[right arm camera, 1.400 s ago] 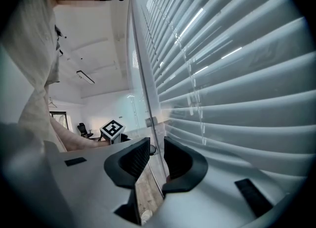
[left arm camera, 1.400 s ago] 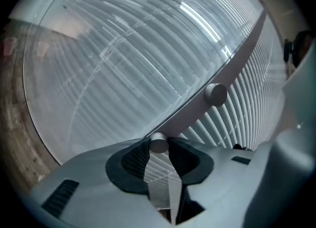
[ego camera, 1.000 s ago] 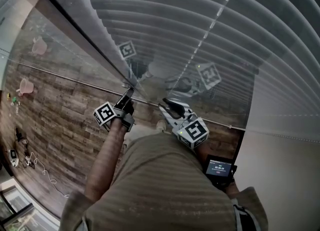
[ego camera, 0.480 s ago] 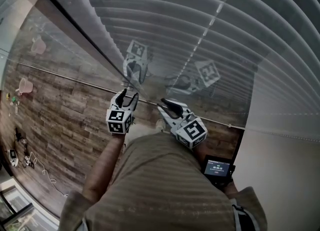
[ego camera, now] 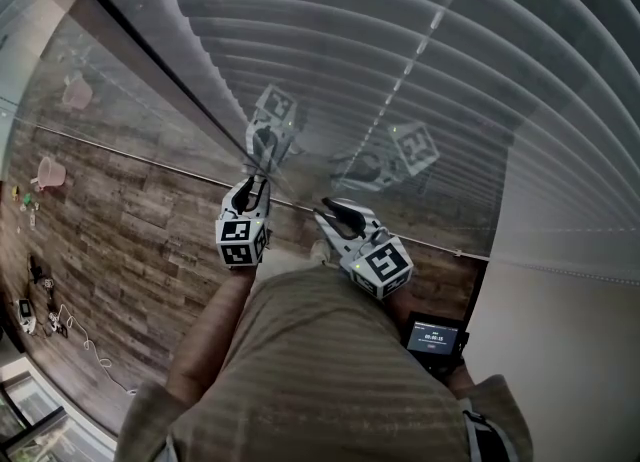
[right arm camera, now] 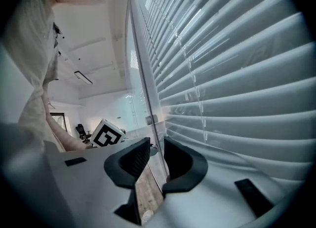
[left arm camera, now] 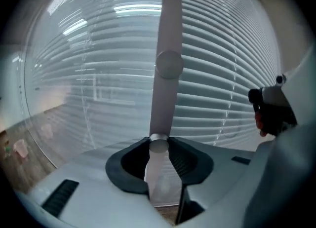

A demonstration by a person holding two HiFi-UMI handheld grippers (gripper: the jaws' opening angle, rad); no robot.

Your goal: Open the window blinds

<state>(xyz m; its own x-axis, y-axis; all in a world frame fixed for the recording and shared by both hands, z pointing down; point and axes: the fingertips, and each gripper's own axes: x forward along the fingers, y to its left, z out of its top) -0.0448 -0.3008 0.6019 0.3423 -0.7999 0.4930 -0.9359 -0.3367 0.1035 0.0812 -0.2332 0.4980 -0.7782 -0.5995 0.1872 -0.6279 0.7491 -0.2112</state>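
Window blinds (ego camera: 430,70): slats flat, covering the window just ahead of both grippers | tilt wand (left arm camera: 165,94): hangs before the slats, lower end between the left fingers | left gripper (ego camera: 250,186): fingers have just been closing, now clamped on the wand | right gripper (ego camera: 336,216): fingers apart, thin line passing between them, ungripped

The blind wand (left arm camera: 167,49) runs off the left gripper view at 12 o'clock, its lower end hidden between the left tongs (left arm camera: 159,145), while floor clutter (ego camera: 28,315) at 8 o'clock is too small to identify.
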